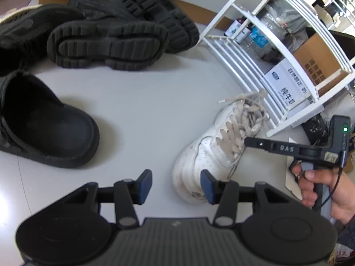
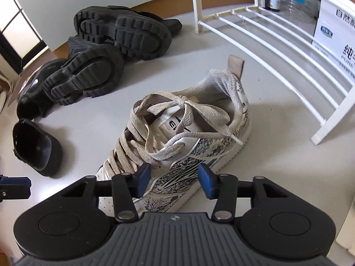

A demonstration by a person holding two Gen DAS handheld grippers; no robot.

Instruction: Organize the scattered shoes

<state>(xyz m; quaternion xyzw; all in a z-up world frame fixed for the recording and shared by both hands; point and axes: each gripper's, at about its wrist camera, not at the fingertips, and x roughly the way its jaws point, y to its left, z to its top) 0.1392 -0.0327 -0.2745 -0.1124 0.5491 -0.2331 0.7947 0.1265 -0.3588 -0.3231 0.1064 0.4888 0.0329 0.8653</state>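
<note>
A white sneaker with beige laces and black printed sides stands upright on the pale floor, in front of the white shoe rack. My right gripper straddles its near side wall. One blue pad is in among the laces, the other is against the outer side, and both touch the shoe. In the left wrist view the same sneaker has my right gripper reaching into its laces, held by a hand. My left gripper hangs open over bare floor, its right finger beside the sneaker's toe.
A black clog lies at the left. Black chunky-soled boots lie tipped over with soles showing, beside a wall. The shoe rack has white bars, with bottles and cartons behind it.
</note>
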